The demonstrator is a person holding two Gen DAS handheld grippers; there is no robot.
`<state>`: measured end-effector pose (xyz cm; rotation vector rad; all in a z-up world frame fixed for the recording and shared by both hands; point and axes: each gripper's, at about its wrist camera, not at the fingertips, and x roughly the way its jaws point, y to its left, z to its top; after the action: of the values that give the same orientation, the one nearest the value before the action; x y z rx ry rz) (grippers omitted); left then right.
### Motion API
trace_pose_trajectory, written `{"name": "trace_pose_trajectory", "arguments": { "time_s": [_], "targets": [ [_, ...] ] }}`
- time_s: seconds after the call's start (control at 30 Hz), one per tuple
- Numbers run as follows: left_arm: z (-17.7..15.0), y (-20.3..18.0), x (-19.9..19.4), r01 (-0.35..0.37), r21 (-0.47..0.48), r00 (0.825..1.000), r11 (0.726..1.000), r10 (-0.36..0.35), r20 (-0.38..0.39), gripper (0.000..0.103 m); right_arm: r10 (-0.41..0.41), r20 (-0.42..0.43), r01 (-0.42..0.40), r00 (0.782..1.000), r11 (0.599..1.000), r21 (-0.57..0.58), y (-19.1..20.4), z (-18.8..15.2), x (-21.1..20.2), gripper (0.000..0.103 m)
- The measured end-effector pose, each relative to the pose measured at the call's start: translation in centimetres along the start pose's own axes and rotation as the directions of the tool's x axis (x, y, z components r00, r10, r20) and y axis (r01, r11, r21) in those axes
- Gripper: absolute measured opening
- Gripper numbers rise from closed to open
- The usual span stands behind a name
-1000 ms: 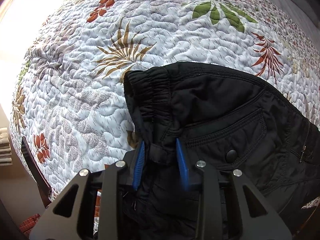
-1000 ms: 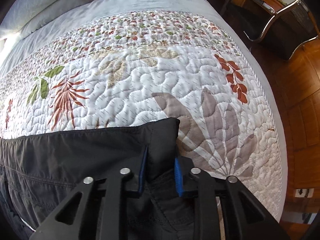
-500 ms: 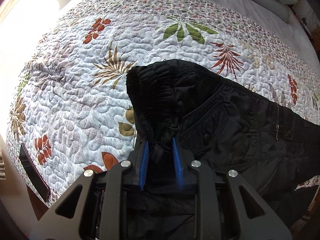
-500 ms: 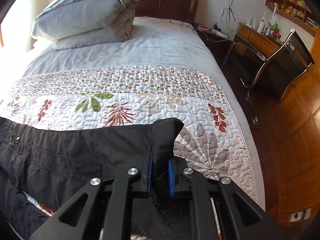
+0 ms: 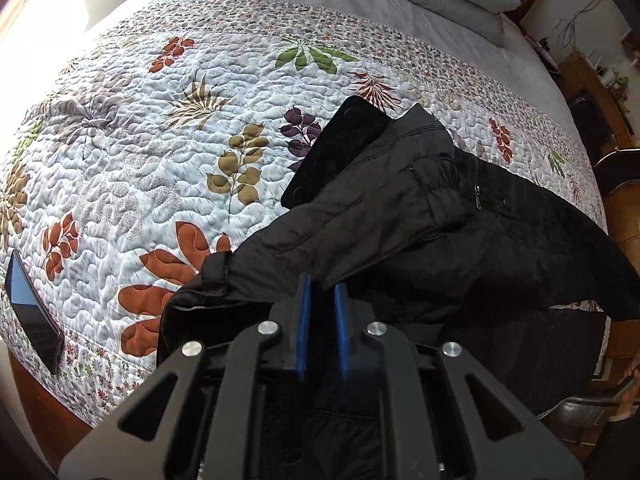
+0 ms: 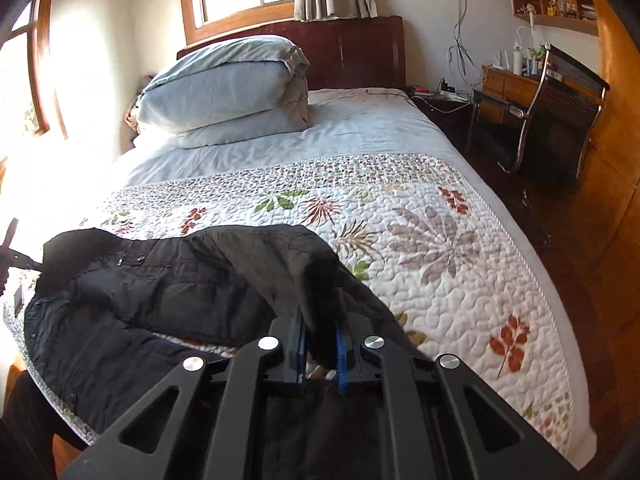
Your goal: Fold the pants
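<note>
The black pants (image 5: 420, 216) hang bunched over the near edge of the leaf-patterned quilt (image 5: 160, 152). My left gripper (image 5: 320, 292) is shut on the waist end of the pants, whose button flap sticks up beyond it. My right gripper (image 6: 319, 328) is shut on the leg end of the pants (image 6: 168, 280) and holds it raised above the quilt (image 6: 440, 264). The cloth between the two grippers sags onto the bed.
A dark phone (image 5: 34, 312) lies at the quilt's left edge. Folded grey bedding (image 6: 224, 88) is stacked by the headboard. A chair (image 6: 560, 116) and a desk (image 6: 508, 80) stand right of the bed on the wooden floor.
Both grippers have lifted and pulled back toward the near edge with the pants in them. The pants have come off the quilt and bunched up, and the waist end has flipped over.
</note>
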<state>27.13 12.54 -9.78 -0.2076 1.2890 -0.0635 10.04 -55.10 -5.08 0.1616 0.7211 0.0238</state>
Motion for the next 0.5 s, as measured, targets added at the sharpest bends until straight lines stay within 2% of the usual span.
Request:
{"name": "trace_pose_trajectory", "arguments": {
  "time_s": [0.1, 0.2, 0.3, 0.37, 0.43, 0.5],
  "targets": [
    [-1.3, 0.6, 0.2, 0.055, -0.031, 0.998, 0.998, -0.056, -0.036, 0.01, 0.005, -0.025, -0.004, 1.0, 0.998, 0.06, -0.7, -3.7, -1.3, 0.009],
    [-2.9, 1.1, 0.4, 0.03, -0.021, 0.999, 0.999, -0.031, -0.044, 0.01, 0.017, -0.05, -0.009, 0.999, 0.988, 0.157, -2.2, -7.4, -1.8, 0.007],
    [-4.3, 1.9, 0.9, 0.037, -0.051, 0.997, 0.998, -0.04, -0.062, 0.01, 0.01, -0.126, 0.016, 0.992, 0.979, 0.203, -2.8, -10.8, -0.6, 0.007],
    [-5.1, 2.2, 1.1, 0.041, -0.064, 0.997, 0.997, -0.045, -0.065, 0.013, 0.015, -0.187, 0.029, 0.982, 0.974, 0.226, -2.7, -13.2, 0.8, 0.007],
    [-5.7, 2.0, 1.3, 0.039, -0.057, 0.997, 0.998, -0.042, -0.063, 0.021, 0.034, -0.252, 0.028, 0.967, 0.971, 0.238, -2.2, -15.3, 2.1, 0.007],
    [-6.2, 1.6, 1.3, 0.04, -0.051, 0.997, 0.998, -0.044, -0.061, 0.025, 0.01, -0.266, 0.053, 0.964, 0.972, 0.231, -1.8, -16.4, 2.1, 0.01]
  ]
}}
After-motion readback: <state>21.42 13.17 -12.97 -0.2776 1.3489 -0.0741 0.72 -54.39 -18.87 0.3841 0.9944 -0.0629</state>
